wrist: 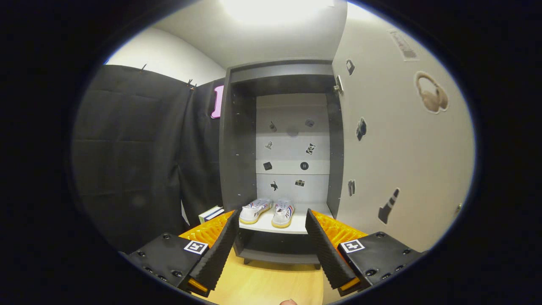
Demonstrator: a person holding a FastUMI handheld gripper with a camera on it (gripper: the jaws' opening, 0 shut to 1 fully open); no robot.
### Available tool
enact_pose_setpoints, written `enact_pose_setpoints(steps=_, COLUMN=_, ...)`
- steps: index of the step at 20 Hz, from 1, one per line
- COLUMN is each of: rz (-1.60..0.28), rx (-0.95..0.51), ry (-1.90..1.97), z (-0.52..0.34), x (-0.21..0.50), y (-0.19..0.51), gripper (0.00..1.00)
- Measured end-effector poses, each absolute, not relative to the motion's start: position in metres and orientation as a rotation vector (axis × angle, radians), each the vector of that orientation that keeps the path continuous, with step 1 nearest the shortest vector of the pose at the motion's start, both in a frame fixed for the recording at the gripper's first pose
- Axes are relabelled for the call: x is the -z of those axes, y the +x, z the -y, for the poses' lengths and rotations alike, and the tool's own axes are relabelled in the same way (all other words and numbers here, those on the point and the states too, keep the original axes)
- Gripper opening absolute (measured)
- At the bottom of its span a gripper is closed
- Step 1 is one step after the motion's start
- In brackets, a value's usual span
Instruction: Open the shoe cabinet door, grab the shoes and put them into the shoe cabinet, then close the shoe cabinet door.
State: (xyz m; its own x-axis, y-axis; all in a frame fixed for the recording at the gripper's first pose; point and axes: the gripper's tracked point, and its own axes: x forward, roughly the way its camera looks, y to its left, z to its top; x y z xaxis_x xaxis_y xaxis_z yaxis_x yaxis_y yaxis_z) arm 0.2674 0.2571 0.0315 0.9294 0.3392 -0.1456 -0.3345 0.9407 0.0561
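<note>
We held the gripper point(271, 237) w/ fingers apart, nothing btwn them. Shoes point(266, 212) sat side by side on cabinet shelf point(296, 226) at 12 o'clock, just beyond fingertips. Door point(402, 148) stood open at 2 o'clock.

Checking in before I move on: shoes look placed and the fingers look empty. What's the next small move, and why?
Probably swing the gripper right toward the open door to start pushing it shut. Both shoes sit side by side on the cabinet's white shelf, beyond the fingers, which are spread apart and hold nothing. The door stands wide open, so closing it seems to be the step left.
</note>
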Motion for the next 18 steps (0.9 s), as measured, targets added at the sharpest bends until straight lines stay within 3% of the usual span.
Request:
enact_pose_setpoints(steps=9, rz=-0.154, rx=-0.353, ry=0.005, z=-0.206, x=-0.047, y=0.2, gripper=0.98)
enact_pose_setpoints(steps=18, rz=-0.135, rx=-0.227, ry=0.002, z=-0.116, x=-0.073, y=0.169, gripper=0.97)
